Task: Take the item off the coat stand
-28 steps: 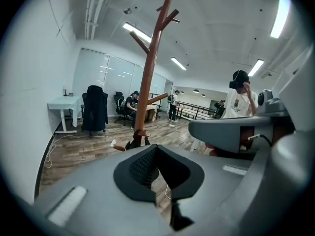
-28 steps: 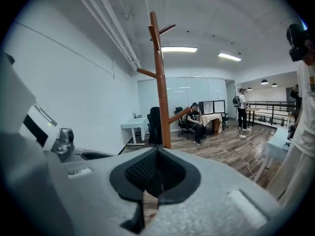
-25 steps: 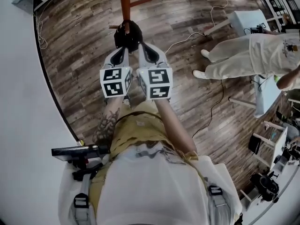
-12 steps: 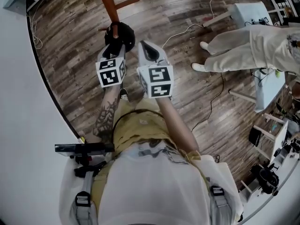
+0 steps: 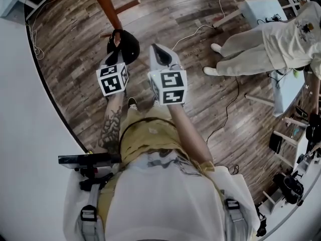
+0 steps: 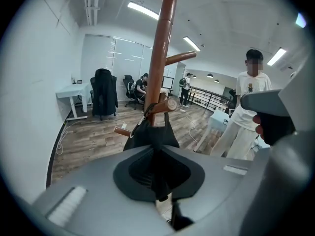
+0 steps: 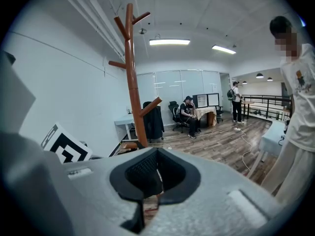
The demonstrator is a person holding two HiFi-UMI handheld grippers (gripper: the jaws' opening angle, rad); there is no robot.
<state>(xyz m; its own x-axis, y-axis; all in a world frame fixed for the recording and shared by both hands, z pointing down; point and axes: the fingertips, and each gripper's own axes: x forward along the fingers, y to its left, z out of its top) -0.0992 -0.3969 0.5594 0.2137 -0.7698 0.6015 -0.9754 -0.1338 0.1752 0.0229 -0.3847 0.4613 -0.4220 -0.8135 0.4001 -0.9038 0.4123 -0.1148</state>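
A black fabric item (image 6: pixel 150 134) hangs by its loop from a short peg (image 6: pixel 166 103) of the brown wooden coat stand (image 6: pixel 161 58). My left gripper (image 6: pixel 158 173) is closing its jaws to shut on the item's lower edge. In the head view the black item (image 5: pixel 125 44) sits at the left gripper's (image 5: pixel 116 51) tip, beside the stand's pole (image 5: pixel 103 1). My right gripper (image 5: pixel 159 51) is alongside it to the right, shut with nothing in it. The right gripper view shows its jaws together and the coat stand (image 7: pixel 133 77) ahead on the left.
A person in white clothes (image 5: pixel 271 44) stands to the right near a white table (image 5: pixel 261 11). Cables (image 5: pixel 225 114) trail over the wooden floor. A white wall (image 5: pixel 20 109) curves along the left. Desks, chairs and seated people fill the far room (image 7: pixel 189 114).
My left gripper and the black item have shifted left, away from the right gripper. The stand's pole has slid toward the upper left of the head view.
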